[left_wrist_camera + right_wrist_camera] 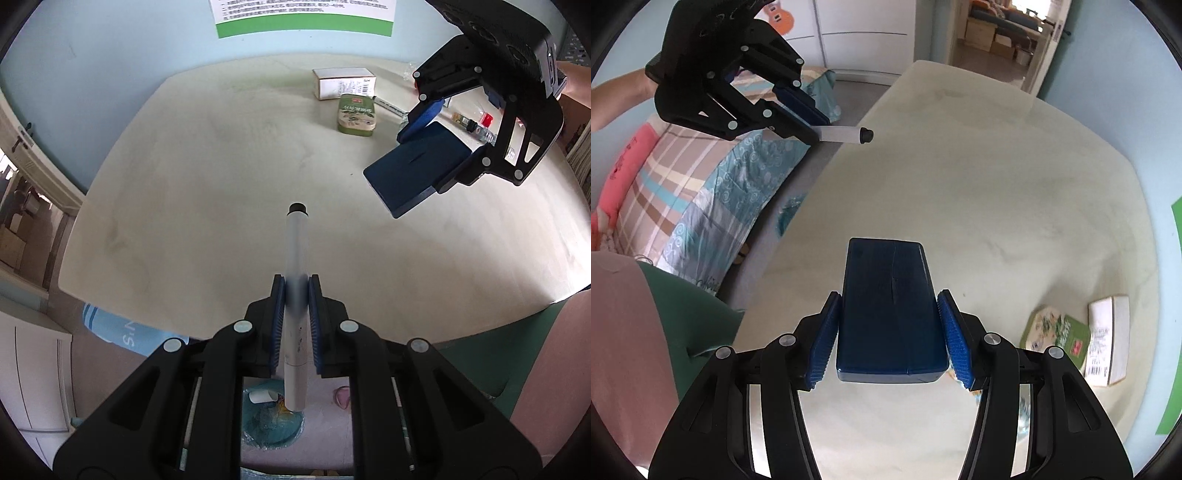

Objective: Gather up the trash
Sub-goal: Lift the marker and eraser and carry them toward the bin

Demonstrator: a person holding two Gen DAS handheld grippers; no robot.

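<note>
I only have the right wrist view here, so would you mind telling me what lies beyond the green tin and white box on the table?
Observer: Past the green tin and the white box, the left wrist view shows small bottles, one with a red cap, lying on the table.
Operator: Thank you. Is the marker gripped at its middle?
Observer: The left gripper is shut on the marker near its middle; its capless rear end sticks out behind the pads.
Operator: And what is under that gripper?
Observer: Below the table edge there is a bin lined with a blue bag, with some scraps inside.
</note>
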